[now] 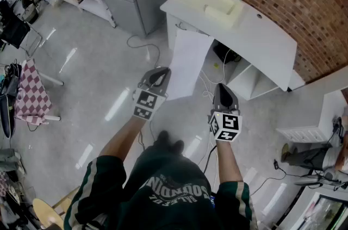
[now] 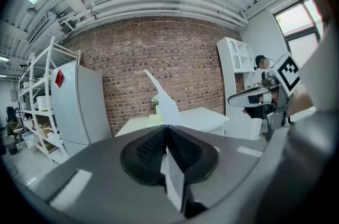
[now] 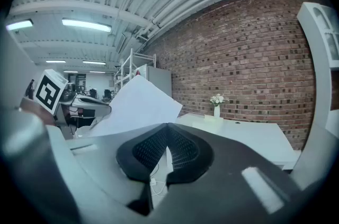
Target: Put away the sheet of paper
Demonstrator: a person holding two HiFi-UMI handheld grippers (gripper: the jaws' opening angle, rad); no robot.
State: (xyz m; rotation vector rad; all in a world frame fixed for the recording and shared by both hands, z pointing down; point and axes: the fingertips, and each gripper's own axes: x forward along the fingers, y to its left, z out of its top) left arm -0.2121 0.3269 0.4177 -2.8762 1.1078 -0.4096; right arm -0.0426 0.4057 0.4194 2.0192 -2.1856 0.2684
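Left gripper (image 1: 161, 75): jaws are pressed together on the near edge of the sheet of paper (image 1: 187, 63) | sheet is held in the air, long axis pointed away toward the white desk (image 1: 255, 33) | right gripper (image 1: 222, 88): closed, nothing held; sheet is seen just to its left.

The sheet of paper (image 1: 187, 63) is plain white and uncreased. It is clamped by its near edge in the left gripper (image 1: 161, 72) and held in the air, its far end near the white tabletop (image 1: 266, 38)'s front edge.
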